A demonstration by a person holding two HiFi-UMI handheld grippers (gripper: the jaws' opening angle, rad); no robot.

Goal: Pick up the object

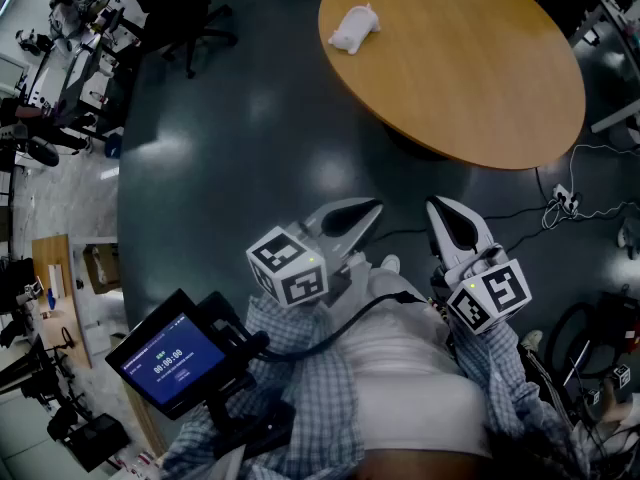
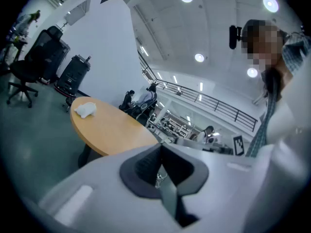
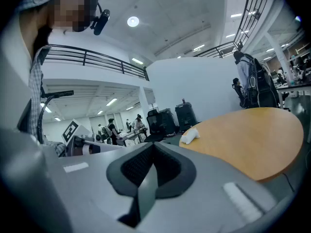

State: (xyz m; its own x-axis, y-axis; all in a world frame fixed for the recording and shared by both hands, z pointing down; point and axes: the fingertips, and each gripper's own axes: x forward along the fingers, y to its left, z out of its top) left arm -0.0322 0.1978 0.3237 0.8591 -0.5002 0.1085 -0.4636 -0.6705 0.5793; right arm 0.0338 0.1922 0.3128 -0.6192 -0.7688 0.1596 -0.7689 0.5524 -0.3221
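From the head view, the toy [image 1: 353, 28] lies on its side near the far left edge of the round table [image 1: 480, 88], well apart from both of your tools; it looks small, white and plush, so judge it light, soft and squashy rather than fragile or slippery; take it across the thick middle of its body, not by a thin end. You hold the left gripper [image 1: 348, 218] and the right gripper [image 1: 452, 224] close to your waist, side by side, both pointing up towards the table; a small screen [image 1: 165, 358] sits by your left side.

In the left gripper view, the left gripper [image 2: 160, 152] has its jaws pressed together with nothing between them; the toy [image 2: 85, 109] shows far off on the table [image 2: 116, 130].

In the right gripper view, the right gripper [image 3: 153, 154] is likewise closed tight and empty; the toy [image 3: 189, 136] rests at the near rim of the table [image 3: 252, 140]; you will need to step in and spread the jaws first.
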